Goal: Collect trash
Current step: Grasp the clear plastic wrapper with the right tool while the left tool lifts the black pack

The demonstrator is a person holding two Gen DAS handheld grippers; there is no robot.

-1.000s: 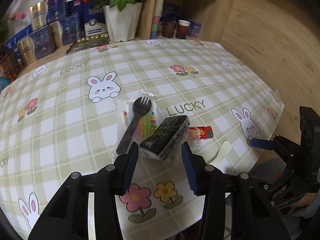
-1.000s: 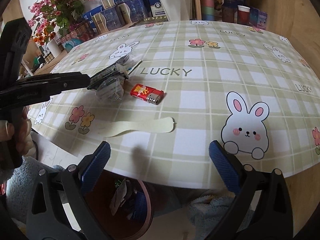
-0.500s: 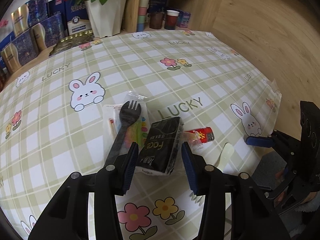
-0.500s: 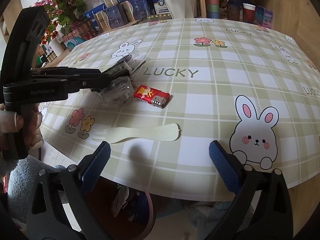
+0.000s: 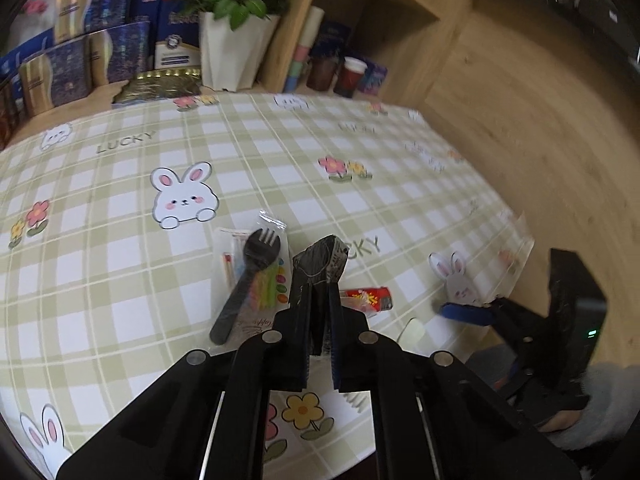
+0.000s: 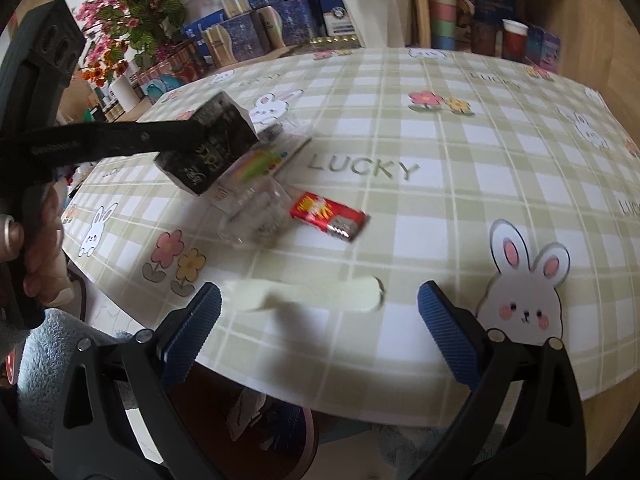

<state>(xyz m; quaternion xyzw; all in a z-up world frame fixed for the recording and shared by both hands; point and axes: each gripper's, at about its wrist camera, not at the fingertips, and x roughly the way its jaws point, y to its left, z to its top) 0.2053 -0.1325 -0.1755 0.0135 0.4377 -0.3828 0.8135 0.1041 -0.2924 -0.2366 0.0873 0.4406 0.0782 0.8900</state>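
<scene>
While the green checked tablecloth point(image 6: 460, 184) spells "LUCKY" beside its bunnies and flowers, the left gripper point(image 5: 320, 312) is clamped on the black tissue pack point(image 5: 319, 270), squeezing it narrow and holding it off the table. From the right wrist view the pack point(image 6: 208, 148) hangs above the clear wrappers, its pale lettering too blurred to read now; half a second ago it lay flat between the spread jaws and showed "Face". Below it on the cloth lie the black plastic fork point(image 5: 246, 286) on a clear packet with coloured strips point(image 5: 272, 280), a crumpled clear wrapper point(image 6: 256, 216), and a red lighter point(image 6: 328, 216) whose print I cannot make out. The right gripper point(image 6: 318, 320) stands wide open at the table edge, either side of the pale plastic spoon point(image 6: 316, 292), touching nothing.
</scene>
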